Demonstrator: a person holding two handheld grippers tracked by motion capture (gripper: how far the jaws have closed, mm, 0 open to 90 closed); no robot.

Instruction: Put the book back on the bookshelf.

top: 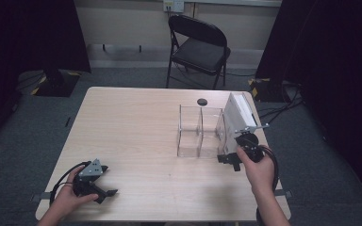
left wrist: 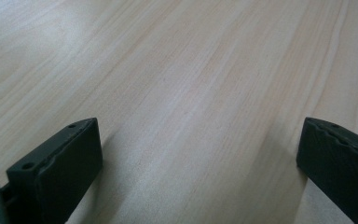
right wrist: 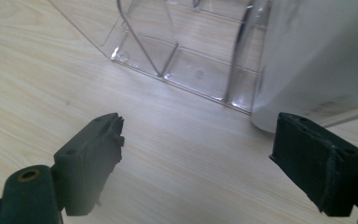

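A clear plastic organiser (top: 200, 132) with divided compartments stands on the right half of the light wooden table (top: 136, 132). A white box (top: 239, 112) leans against its right side. My right gripper (top: 233, 157) sits just in front of the organiser, open, with nothing between its jaws. In the right gripper view the organiser (right wrist: 177, 51) lies ahead and the white box (right wrist: 317, 56) rises at the upper right, above the right fingertip (right wrist: 317, 158). My left gripper (top: 104, 181) rests near the table's front left corner, open over bare wood (left wrist: 191, 93).
A black folding chair (top: 199, 47) stands beyond the table's far edge. A small dark round spot (top: 202, 101) marks the table behind the organiser. Cables run across the grey carpet at the right (top: 278, 108). Black curtains hang on both sides.
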